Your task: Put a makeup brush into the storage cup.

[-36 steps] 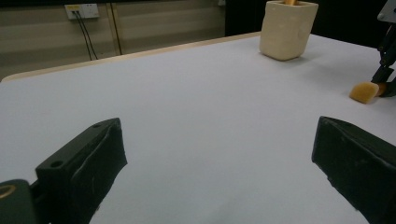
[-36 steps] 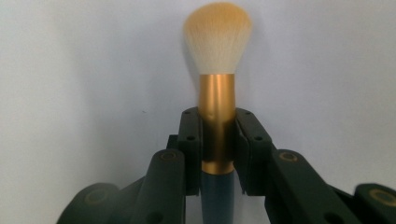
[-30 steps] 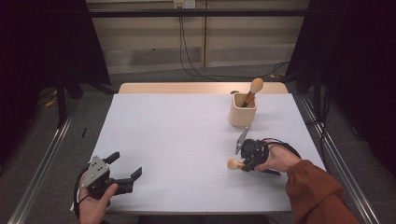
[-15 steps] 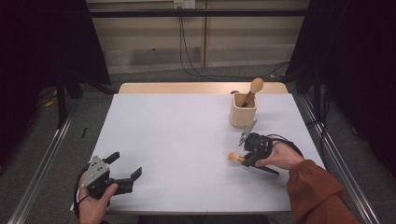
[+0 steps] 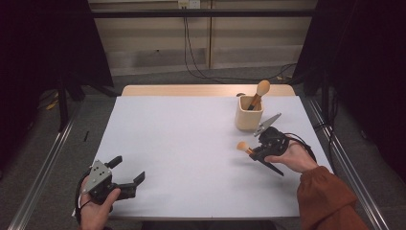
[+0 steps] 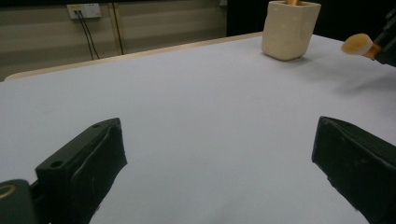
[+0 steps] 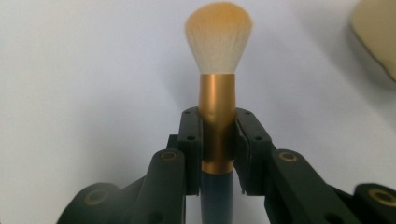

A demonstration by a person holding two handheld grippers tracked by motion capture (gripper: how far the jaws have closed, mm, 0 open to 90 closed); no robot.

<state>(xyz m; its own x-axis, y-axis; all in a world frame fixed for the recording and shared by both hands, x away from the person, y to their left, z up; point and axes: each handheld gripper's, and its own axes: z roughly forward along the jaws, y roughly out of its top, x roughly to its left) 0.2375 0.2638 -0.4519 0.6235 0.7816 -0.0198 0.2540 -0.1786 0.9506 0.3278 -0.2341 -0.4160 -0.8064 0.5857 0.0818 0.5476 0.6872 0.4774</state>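
Observation:
My right gripper (image 7: 217, 135) is shut on a makeup brush (image 7: 217, 70) at its gold ferrule, the pale bristle head pointing away from me. In the high view that gripper (image 5: 256, 152) hovers just above the table at the right, the brush (image 5: 243, 146) pointing left, its dark handle trailing under the hand. A cream cup (image 5: 249, 112) stands just behind it with a second brush (image 5: 261, 91) upright inside. My left gripper (image 5: 128, 173) rests near the front left corner, open with nothing between its jaws. The left gripper view shows the cup (image 6: 289, 29) and the held brush (image 6: 357, 44) far off.
The white table (image 5: 191, 143) has a wooden strip along its far edge. Metal rails run along both sides of the table, and cables hang down the back wall. Dark curtains stand at left and right.
My right gripper has lifted off the table with the brush and moved a little toward the cup. The left gripper has stayed where it was.

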